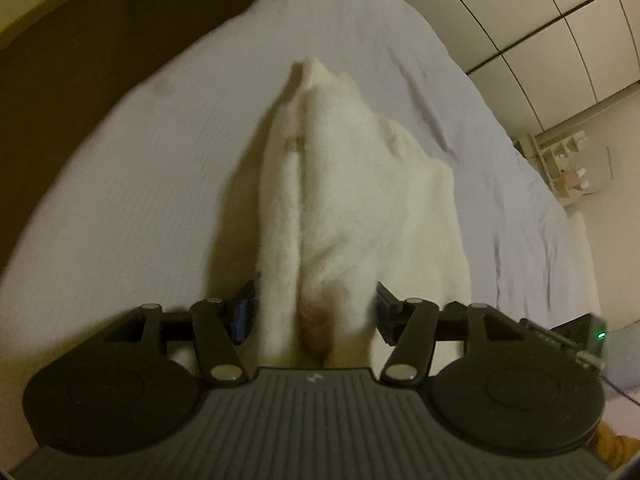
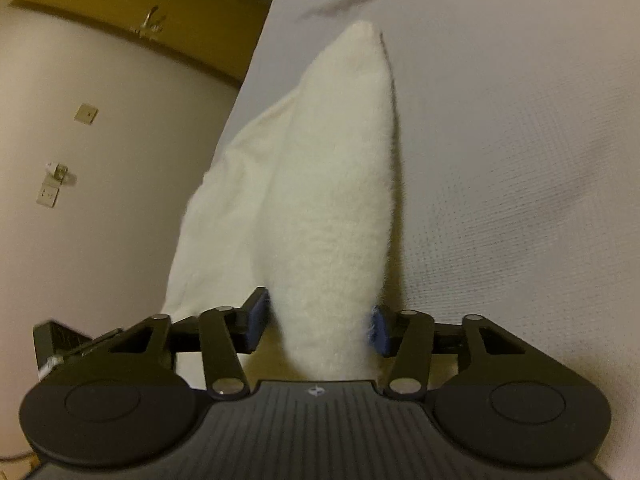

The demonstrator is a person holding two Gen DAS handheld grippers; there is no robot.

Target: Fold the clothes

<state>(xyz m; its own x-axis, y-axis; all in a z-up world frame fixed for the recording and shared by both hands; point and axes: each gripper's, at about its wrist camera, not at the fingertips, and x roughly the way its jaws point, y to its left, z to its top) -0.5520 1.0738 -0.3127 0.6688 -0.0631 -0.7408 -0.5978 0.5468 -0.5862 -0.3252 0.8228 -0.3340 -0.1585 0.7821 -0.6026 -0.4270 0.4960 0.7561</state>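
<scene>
A fluffy white garment hangs bunched over the bed. My left gripper is shut on one end of it, the cloth squeezed between its blue pads. A small brownish patch shows on the cloth near the left jaws. In the right wrist view the same white garment runs forward from my right gripper, which is shut on its other end between its blue pads. The garment droops away toward the sheet in both views.
A pale lavender bed sheet covers the bed and also shows in the right wrist view. White wardrobe doors and a small shelf unit stand beyond the bed. A wall with sockets lies left.
</scene>
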